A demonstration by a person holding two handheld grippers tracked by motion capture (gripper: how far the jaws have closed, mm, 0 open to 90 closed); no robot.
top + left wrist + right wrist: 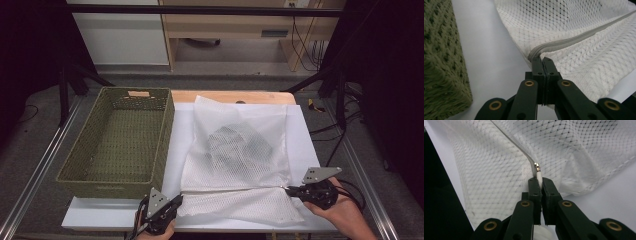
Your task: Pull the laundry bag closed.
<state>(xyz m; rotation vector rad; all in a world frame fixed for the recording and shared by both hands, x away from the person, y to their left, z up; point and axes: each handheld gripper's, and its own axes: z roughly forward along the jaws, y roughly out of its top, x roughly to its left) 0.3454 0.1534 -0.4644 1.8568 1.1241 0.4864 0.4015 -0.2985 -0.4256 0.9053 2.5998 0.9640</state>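
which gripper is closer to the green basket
Left. The left gripper sits just below the green basket's near right corner, clamped on the mesh bag's zipper end. The right gripper grips the zipper pull across the bag, far from the basket.

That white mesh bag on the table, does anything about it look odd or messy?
Nothing looks damaged. The white mesh zip bag lies rumpled and askew on the white table sheet, something grey showing dimly inside. Left gripper pinches one zipper end, right gripper the zipper pull.

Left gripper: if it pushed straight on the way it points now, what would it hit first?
The left gripper is shut on the mesh bag at its zipper end, so it would likely just bunch the bag.
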